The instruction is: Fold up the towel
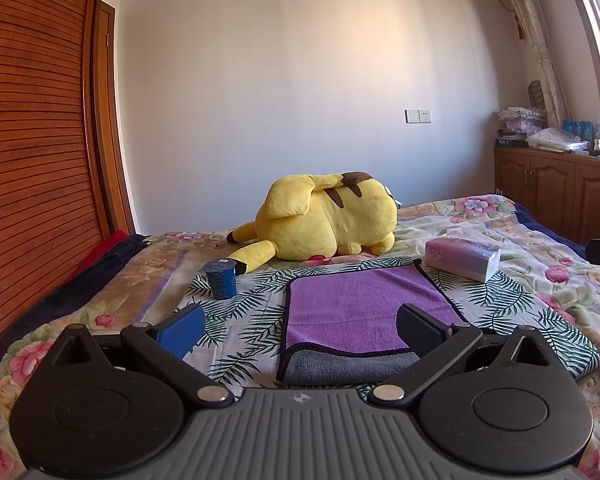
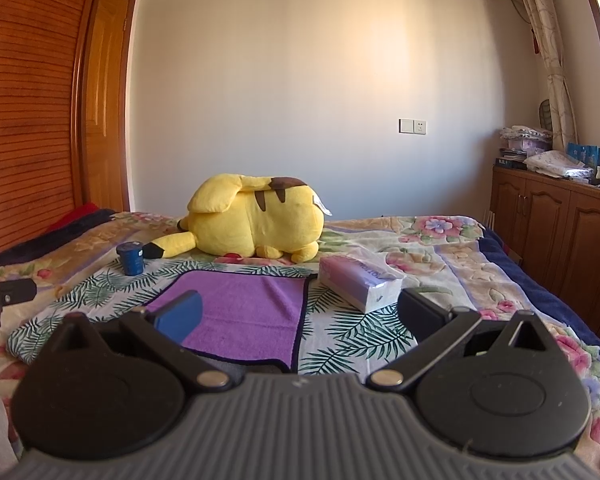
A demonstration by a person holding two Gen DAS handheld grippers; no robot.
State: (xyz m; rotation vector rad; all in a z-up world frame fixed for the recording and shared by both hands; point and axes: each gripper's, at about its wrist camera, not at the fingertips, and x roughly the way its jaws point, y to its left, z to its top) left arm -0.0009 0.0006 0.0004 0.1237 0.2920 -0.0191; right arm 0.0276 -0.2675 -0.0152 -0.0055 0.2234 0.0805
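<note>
Purple towel (image 1: 364,308) on bed (image 1: 540,280): soft, light, floppy, already doubled. Pinch near corners. Left gripper (image 1: 300,328) and right gripper (image 2: 300,316) fingers wide apart, holding nothing.

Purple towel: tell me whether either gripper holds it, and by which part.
Nothing is held. The left gripper and right gripper are both open, and the purple towel lies free on the bed.

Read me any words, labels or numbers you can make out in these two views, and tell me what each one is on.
None can be read for certain.
Pink and purple tissue pack: purple print along its top edge, upside down and too blurred to read.
Small blue cup: label marks too small to read.
Dark books on the wooden cabinet: white spine print, too small to read.
Purple towel: no text.
</note>
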